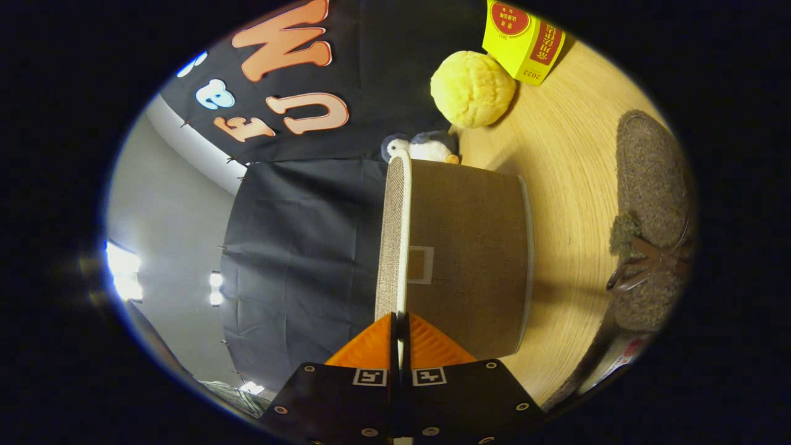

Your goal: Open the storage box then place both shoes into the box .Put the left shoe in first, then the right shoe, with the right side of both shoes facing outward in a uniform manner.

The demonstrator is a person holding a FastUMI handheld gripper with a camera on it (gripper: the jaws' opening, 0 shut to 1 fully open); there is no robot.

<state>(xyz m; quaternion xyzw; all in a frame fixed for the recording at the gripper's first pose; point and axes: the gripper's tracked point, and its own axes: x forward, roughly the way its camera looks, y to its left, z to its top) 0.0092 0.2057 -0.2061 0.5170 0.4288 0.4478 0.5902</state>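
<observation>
Two fingers of my gripper (400, 321) stand nearly closed, pinching the white-trimmed edge of the lid (395, 241) of the brown woven-fabric storage box (469, 259), both pressing on that thin rim from either side. I see the view rolled sideways, so the pale wooden tabletop (568, 161) runs up beside the box and the dark booth cloth (296, 247) hangs on the lid's other side. Beyond the box, a small grey-and-white plush penguin (423, 147) sits touching or just behind its far wall, and near it rests a round yellow bun-shaped soft toy (473, 88), with a yellow carton bearing red panels (522, 38) just past that. Well apart from the box, across bare wood, lies one grey-brown fuzzy shoe with a brown lace bow (649, 228); something pale and printed pokes out beside its near end, too blurred for me to name. Open tabletop lies between box and shoe, while the penguin crowds the box's far edge. Whether the lid is lifted clear of the box I cannot tell.
</observation>
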